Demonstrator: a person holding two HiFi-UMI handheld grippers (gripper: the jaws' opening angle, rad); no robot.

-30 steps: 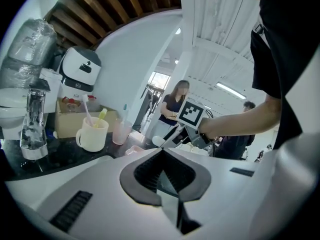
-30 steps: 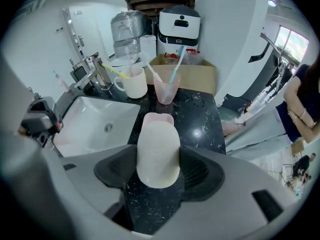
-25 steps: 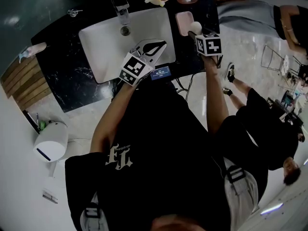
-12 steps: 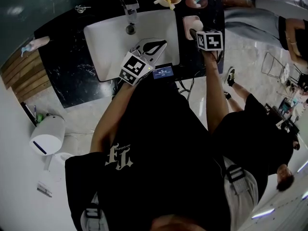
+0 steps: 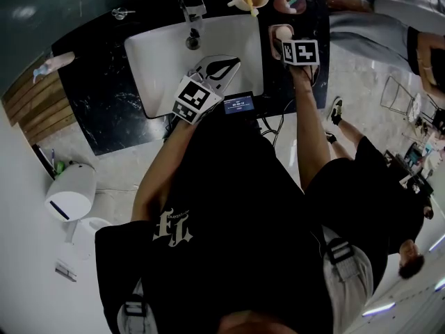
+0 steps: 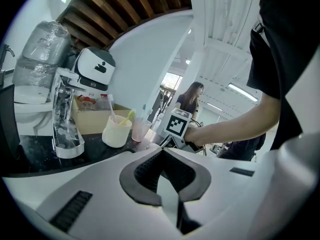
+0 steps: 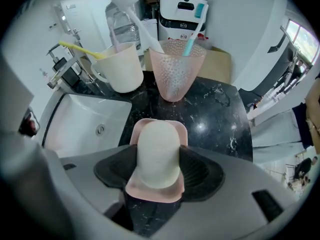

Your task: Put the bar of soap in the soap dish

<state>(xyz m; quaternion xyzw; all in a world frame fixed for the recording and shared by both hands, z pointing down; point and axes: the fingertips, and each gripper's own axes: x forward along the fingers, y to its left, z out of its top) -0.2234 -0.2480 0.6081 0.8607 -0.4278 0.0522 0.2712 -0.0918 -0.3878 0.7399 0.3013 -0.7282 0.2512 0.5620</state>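
A cream oval bar of soap [image 7: 157, 151] sits between the pads of my right gripper [image 7: 158, 170], which is shut on it. Directly under the soap lies the pink soap dish [image 7: 149, 192] on the black marble counter; whether soap and dish touch I cannot tell. From the head view the soap [image 5: 284, 31] shows over the dish [image 5: 272, 36], just ahead of my right gripper [image 5: 284, 40]. My left gripper [image 5: 231, 64] hovers over the near rim of the sink, shut and empty; in its own view the left gripper [image 6: 169, 200] holds nothing.
Behind the dish stand a pink tumbler [image 7: 177, 71] with toothbrushes and a cream cup [image 7: 122, 66] with a yellow brush. The white sink [image 5: 167, 58] and faucet [image 5: 192, 11] lie left of the dish. A small screen [image 5: 240, 104] sits at the counter's front edge.
My right gripper has carried the soap leftward, from beside the dish to directly above it. The left gripper has stayed over the sink's rim.
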